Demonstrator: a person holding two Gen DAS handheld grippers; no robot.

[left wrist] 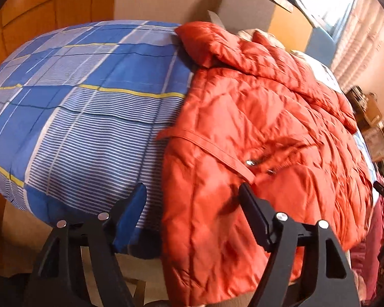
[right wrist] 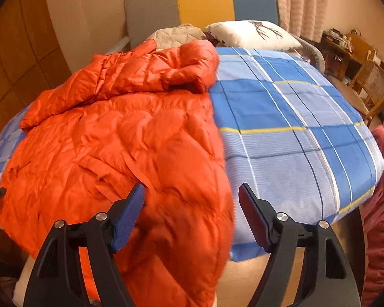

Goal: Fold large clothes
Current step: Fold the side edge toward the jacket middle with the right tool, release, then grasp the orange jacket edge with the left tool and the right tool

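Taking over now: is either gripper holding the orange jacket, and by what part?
Nothing is held. The left gripper and right gripper are both open above the hem of the orange jacket.

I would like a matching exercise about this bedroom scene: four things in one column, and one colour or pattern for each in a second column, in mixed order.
Things:
1. puffer jacket
2. bed cover
3. pillow
4. chair

Colours:
a. white with a dark print
b. orange
c. light wood with woven cane
d. blue plaid with yellow lines

Pairs: 1-b, 2-d, 3-a, 4-c
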